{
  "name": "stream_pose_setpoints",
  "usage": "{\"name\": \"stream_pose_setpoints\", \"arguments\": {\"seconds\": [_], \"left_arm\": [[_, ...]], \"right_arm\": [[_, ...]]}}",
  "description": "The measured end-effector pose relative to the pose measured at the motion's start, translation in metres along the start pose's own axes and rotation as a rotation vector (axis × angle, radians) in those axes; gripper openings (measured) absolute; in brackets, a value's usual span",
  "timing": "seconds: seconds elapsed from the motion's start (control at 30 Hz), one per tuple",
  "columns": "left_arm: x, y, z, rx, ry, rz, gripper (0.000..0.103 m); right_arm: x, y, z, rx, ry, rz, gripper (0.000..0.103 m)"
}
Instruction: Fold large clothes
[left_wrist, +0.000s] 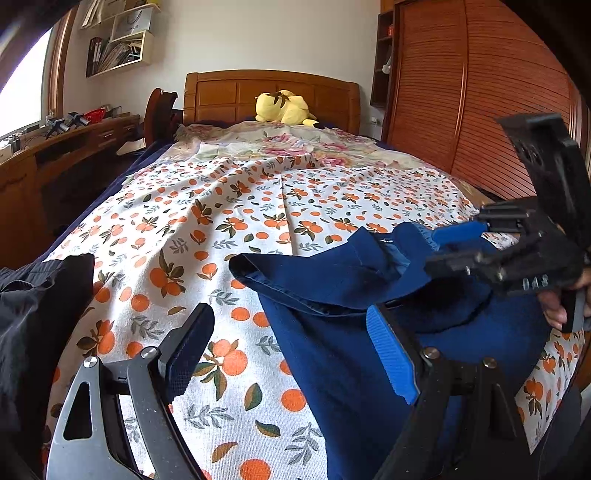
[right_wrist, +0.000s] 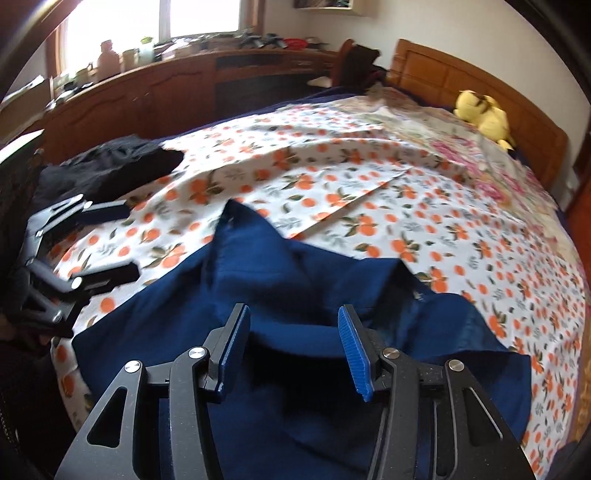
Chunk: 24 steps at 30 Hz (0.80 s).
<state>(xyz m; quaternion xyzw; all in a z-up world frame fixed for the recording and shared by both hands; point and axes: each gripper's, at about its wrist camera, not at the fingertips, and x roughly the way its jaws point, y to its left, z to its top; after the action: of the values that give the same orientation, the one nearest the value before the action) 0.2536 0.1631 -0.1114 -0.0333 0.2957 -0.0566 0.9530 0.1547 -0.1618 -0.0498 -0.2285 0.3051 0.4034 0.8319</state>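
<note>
Here, a blue garment (right_wrist: 280, 280) lies crumpled on the near part of a bed, on an orange-print sheet (left_wrist: 221, 206). The right hand-held gripper (right_wrist: 293, 349) hangs over the cloth with its jaws partly apart, no fabric pinched between the blue pads. The left hand-held gripper (left_wrist: 291, 354) stands wide, straddling the garment's left edge and gripping nothing. A black garment (right_wrist: 110, 166) lies at the bed's left edge. A yellow plush toy (left_wrist: 284, 107) rests by the wooden headboard (left_wrist: 221, 92).
</note>
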Motion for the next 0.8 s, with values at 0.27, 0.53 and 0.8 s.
{"name": "stream_pose_setpoints", "arguments": {"seconds": [0.27,0.53,0.8], "left_arm": [[0.000,0.008,-0.001,-0.014,0.004,0.005,0.085],[0.001,0.011,0.000,-0.016,0.007,0.006,0.085],[0.002,0.013,-0.002,-0.013,0.013,0.012,0.085]], "right_arm": [[0.009,0.007,0.001,-0.052,0.037,0.024,0.052],[0.018,0.015,0.001,-0.113,0.064,0.023,0.052],[0.039,-0.005,0.014,-0.143,0.053,-0.047,0.003]]}}
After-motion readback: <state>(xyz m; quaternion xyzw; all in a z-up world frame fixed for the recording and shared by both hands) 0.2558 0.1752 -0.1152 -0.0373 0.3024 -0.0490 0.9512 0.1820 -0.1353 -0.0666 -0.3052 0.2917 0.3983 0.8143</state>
